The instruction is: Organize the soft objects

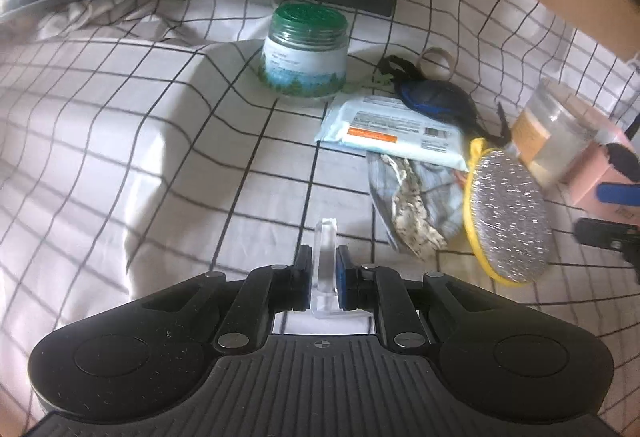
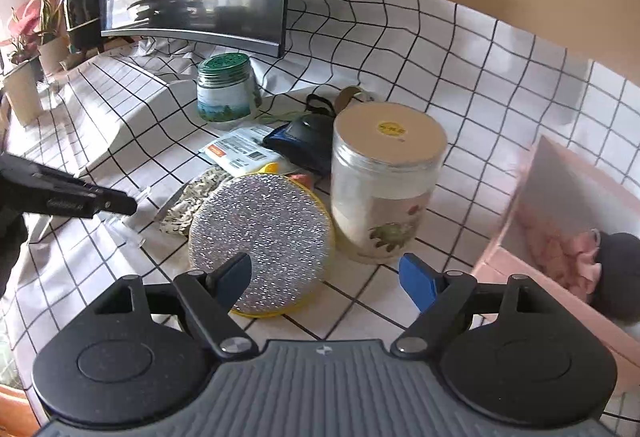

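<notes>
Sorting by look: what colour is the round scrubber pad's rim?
Yellow, around a sparkly silver face; the scrubber pad shows best in the right wrist view.

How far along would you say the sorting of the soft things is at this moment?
Early on. The pink box already holds a pink cloth and a dark item. The left tool grips a clear plastic piece; the right tool is open over the silver scrubber. The patterned cloth and blue-black pouch remain out.

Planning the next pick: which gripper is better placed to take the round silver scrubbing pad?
Right. The right gripper is open, with the scrubbing pad just ahead of its fingers. The left gripper is shut on a clear plastic piece.
</notes>
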`<state>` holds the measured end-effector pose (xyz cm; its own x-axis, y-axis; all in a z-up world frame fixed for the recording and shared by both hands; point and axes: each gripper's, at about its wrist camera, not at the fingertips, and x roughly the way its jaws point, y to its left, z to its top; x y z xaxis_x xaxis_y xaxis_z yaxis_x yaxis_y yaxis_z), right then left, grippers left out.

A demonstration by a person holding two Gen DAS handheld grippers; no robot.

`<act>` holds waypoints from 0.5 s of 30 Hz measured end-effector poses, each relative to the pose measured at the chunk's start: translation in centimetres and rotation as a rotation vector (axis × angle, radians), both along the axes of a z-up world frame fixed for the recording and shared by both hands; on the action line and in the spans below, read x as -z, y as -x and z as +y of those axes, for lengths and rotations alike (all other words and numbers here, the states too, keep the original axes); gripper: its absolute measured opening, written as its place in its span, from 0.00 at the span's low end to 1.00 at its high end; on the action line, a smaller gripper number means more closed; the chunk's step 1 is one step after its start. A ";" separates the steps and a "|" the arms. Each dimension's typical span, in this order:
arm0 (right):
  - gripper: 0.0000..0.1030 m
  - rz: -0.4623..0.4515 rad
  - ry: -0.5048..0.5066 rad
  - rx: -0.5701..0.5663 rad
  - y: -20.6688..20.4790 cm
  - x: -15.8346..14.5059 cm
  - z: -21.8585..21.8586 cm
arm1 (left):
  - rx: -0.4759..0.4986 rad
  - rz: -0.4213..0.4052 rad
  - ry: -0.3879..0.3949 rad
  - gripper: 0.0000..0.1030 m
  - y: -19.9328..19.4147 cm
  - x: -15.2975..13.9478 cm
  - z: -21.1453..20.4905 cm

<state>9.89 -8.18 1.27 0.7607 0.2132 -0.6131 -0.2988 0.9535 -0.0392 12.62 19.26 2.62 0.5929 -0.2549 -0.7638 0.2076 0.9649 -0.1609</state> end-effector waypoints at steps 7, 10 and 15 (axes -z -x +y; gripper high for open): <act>0.79 0.050 -0.108 0.003 -1.7 0.9 0.1 | 0.014 -0.026 0.110 0.14 1.8 -1.9 -0.1; 0.79 0.067 -0.145 0.019 -2.8 1.4 0.1 | 0.058 -0.018 0.194 0.14 1.8 -2.9 -0.9; 0.79 0.085 -0.189 0.024 -4.2 2.2 0.2 | 0.171 -0.003 0.202 0.14 1.9 -2.9 -4.2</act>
